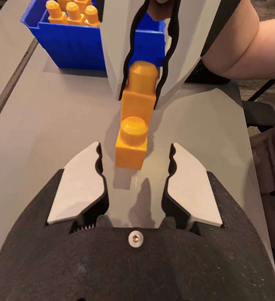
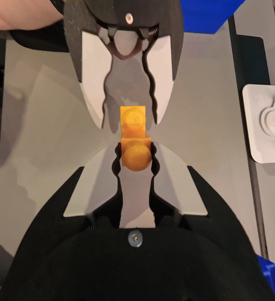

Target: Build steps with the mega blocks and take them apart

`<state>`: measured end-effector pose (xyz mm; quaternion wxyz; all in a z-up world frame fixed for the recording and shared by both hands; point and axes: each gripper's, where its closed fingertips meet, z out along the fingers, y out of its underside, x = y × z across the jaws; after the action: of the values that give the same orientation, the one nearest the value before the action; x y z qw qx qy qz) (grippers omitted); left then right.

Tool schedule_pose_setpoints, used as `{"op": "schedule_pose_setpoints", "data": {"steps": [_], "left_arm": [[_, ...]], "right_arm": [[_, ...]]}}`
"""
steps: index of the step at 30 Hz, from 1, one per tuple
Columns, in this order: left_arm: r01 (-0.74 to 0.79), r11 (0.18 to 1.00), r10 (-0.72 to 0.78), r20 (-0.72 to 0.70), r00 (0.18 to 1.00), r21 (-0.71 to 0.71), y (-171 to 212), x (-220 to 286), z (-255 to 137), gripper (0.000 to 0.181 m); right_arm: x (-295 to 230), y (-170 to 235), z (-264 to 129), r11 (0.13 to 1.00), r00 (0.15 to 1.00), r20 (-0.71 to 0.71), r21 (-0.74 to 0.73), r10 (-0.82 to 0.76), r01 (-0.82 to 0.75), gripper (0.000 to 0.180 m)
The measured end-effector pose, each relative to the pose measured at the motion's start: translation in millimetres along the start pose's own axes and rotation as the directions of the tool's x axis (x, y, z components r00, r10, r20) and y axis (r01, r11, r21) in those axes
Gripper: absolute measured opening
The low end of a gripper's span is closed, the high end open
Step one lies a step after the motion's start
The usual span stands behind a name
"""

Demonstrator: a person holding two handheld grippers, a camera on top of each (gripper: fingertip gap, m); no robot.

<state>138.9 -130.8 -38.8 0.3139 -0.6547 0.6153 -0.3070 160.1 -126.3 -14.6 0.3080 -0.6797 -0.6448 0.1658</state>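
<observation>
Right gripper (image 2: 136, 154) clamped on upper orange block (image 2: 136, 152) of the two-step stack. Left gripper (image 1: 136, 156) spread wide, empty, lower block (image 1: 131, 146) just ahead of its tips.

Left wrist view rides just behind the left gripper (image 1: 136, 146), low and close over the grey table (image 1: 43, 130), facing forward at the orange blocks (image 1: 133, 130) and on to the blue bin (image 1: 78, 45) behind. Right wrist view sits behind the right gripper (image 2: 136, 145), looking steeply down at the same blocks (image 2: 134, 138) from the opposite side. The two cameras face each other: both share the blocks, the table, and each other's gripper.
</observation>
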Motion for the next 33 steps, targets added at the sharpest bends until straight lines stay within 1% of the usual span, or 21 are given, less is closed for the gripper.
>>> {"op": "schedule_pose_setpoints", "data": {"steps": [2,3,4,5,7,9,10,12,13,15,17,19,22,25,29,31,33], "left_arm": [[0.021,0.999,-0.022,0.019,1.000,0.042,-6,-5,-8,0.084],[0.041,0.997,-0.042,0.008,0.999,0.068,-9,-6,-13,0.080],[0.073,0.993,-0.072,-0.012,0.997,0.092,-12,-6,-18,0.074],[0.107,0.988,-0.103,-0.033,0.994,0.113,-14,-7,-23,0.074],[0.146,0.979,-0.140,-0.055,0.989,0.140,-16,-10,-30,0.072],[0.159,0.977,-0.149,-0.076,0.986,0.143,-14,-11,-32,0.069],[0.162,0.977,-0.152,-0.080,0.985,0.139,-13,-11,-32,0.069],[0.160,0.980,-0.151,-0.086,0.985,0.117,-9,-11,-30,0.068],[0.158,0.982,-0.149,-0.088,0.985,0.108,-8,-10,-28,0.068],[0.154,0.984,-0.145,-0.101,0.984,0.090,-6,-6,-25,0.068],[0.150,0.986,-0.142,-0.111,0.984,0.067,-2,-3,-21,0.068],[0.145,0.988,-0.139,-0.116,0.983,0.045,1,-1,-17,0.068],[0.146,0.989,-0.142,-0.126,0.982,0.029,5,-1,-14,0.067],[0.159,0.987,-0.153,-0.133,0.979,0.033,6,-3,-13,0.067],[0.189,0.980,-0.176,-0.179,0.968,0.064,2,-2,-13,0.066],[0.195,0.979,-0.181,-0.180,0.967,0.064,3,-3,-13,0.065],[0.197,0.978,-0.183,-0.184,0.966,0.062,4,-3,-13,0.065]], "right_arm": [[12,12,-15,0.999,0.998,-0.065,-0.048,-0.002,-0.001,0.035],[22,23,-32,0.996,0.992,-0.128,-0.084,0.009,-0.020,0.035],[34,35,-54,0.993,0.978,-0.206,-0.108,0.029,-0.052,0.035],[45,49,-81,0.990,0.958,-0.280,-0.109,0.054,-0.087,0.035],[59,79,-135,0.988,0.913,-0.394,-0.059,0.111,-0.145,0.036],[67,119,-177,0.979,0.861,-0.485,-0.039,0.157,-0.201,0.036],[70,146,-191,0.966,0.832,-0.528,-0.072,0.174,-0.247,0.035],[78,201,-209,0.913,0.773,-0.605,-0.179,0.191,-0.366,0.036],[81,225,-211,0.881,0.759,-0.621,-0.230,0.195,-0.414,0.036],[88,259,-205,0.829,0.764,-0.610,-0.302,0.212,-0.471,0.036],[96,285,-191,0.783,0.784,-0.583,-0.378,0.214,-0.495,0.036],[100,302,-175,0.752,0.818,-0.536,-0.447,0.210,-0.485,0.036],[108,305,-157,0.772,0.857,-0.476,-0.462,0.198,-0.435,0.036],[111,311,-148,0.788,0.889,-0.428,-0.484,0.166,-0.380,0.036],[114,324,-139,0.804,0.933,-0.350,-0.530,0.084,-0.271,0.036],[117,326,-136,0.817,0.944,-0.330,-0.536,0.031,-0.214,0.036],[118,326,-132,0.828,0.945,-0.323,-0.517,0.046,-0.218,0.036]]}}
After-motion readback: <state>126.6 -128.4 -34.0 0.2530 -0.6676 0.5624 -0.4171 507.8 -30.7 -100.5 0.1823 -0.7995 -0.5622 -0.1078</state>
